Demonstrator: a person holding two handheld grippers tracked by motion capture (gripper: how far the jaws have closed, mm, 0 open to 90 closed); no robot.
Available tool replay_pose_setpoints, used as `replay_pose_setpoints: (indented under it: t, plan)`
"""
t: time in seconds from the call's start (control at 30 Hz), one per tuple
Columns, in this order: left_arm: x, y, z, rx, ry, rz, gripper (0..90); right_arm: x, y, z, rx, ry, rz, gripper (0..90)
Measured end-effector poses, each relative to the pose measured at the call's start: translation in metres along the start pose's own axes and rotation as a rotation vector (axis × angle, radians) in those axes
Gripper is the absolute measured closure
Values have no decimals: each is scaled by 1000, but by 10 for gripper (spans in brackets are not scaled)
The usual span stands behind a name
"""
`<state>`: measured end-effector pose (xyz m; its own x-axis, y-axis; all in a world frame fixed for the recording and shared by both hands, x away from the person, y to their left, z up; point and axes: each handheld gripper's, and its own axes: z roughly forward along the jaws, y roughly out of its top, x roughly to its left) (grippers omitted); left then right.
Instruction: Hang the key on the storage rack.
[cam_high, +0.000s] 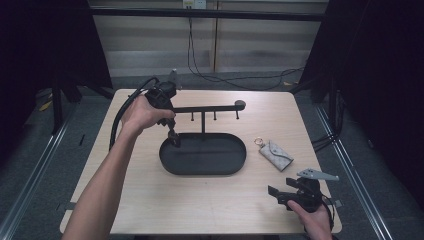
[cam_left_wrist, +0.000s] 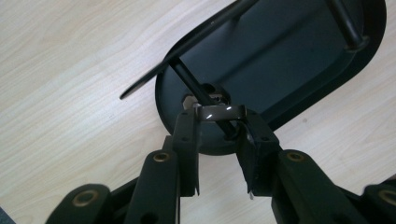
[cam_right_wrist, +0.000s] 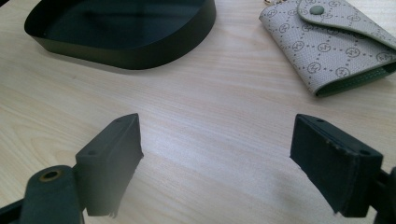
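Nearest the high camera, your right tool (cam_high: 280, 196) rests low at the near right corner of the surface (cam_high: 210, 200), its jaws spread wide with nothing between them; in the right gripper view the bare wood shows between the two pads (cam_right_wrist: 112, 154). Just beyond it lies the patterned key pouch (cam_high: 275, 153), flap snapped shut, near the tray's right end but apart from it.

Your left tool (cam_high: 172, 136) points down over the left end of the black oval tray (cam_high: 235, 165), beneath the stand's crossbar (cam_high: 210, 108). In the left gripper view its jaws are clenched on a small shiny metal piece (cam_left_wrist: 219, 112), pinched between the tips right above the tray's rim (cam_left_wrist: 161, 100) and beside a thin black rod (cam_left_wrist: 191, 86). What exactly that piece is, you cannot tell from here.
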<state>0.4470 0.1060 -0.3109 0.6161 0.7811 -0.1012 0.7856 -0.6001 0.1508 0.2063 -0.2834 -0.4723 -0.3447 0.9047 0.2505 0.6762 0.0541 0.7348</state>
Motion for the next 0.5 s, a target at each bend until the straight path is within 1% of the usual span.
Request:
replay_pose_setpoints:
  t: [0.03, 0.1, 0.13, 0.2, 0.23, 0.3, 0.33, 0.37, 0.5]
  plan:
    - [0, 0, 0, -2, -2, -6, 703, 0, 0, 0, 1, 1, 0, 161]
    - [2, 1, 0, -4, -8, -5, 699, -1, 0, 0, -1, 2, 0, 161]
    - [2, 1, 0, -10, -9, -10, 683, -1, 0, 0, 0, 2, 1, 161]
    - [3, 0, -1, -18, -16, -12, 628, -1, 0, 0, -2, 4, 2, 162]
    - [4, 0, -2, -33, -15, -12, 593, -1, 0, 0, -2, 3, 1, 161]
    - [4, -2, -5, -51, -21, -28, 515, -1, 0, 1, 0, 3, 4, 161]
    - [4, -2, -5, -51, -21, -28, 499, -1, 0, 1, 0, 3, 4, 161]
    - [4, -3, -6, -61, -27, -35, 499, -1, 1, 1, 1, 4, 4, 161]
    - [7, -9, -10, -96, -48, -45, 424, 0, 0, 0, 0, 3, -4, 161]
